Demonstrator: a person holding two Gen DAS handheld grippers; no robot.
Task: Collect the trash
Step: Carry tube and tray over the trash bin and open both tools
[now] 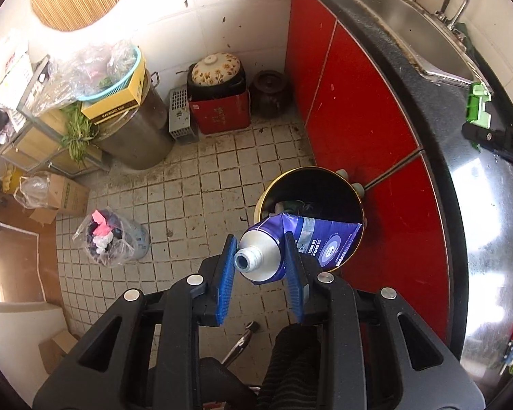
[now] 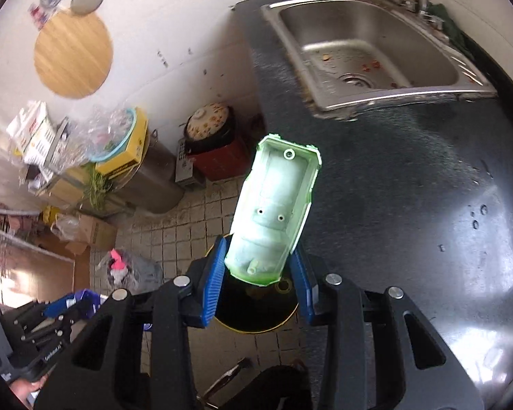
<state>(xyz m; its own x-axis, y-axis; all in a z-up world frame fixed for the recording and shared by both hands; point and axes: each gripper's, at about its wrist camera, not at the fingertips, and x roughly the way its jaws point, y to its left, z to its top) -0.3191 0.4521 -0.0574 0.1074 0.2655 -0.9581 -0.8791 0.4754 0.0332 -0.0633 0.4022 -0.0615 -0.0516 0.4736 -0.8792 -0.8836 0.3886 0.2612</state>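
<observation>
Tiled floor [image 1: 188,184] gives us room left of the bin [image 1: 338,184]. Left gripper [image 1: 261,266] fingers clamp a purple tube [image 1: 290,239] over its rim; right gripper [image 2: 260,273] fingers clamp a green shell [image 2: 273,201] at the surface [image 2: 410,205] edge, bin mostly hidden.

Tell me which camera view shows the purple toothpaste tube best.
Left wrist view: the purple toothpaste tube sits large and sharp, clamped in the left gripper above the round bin. The right wrist view catches only a blurred purple-blue scrap at lower left.
</observation>
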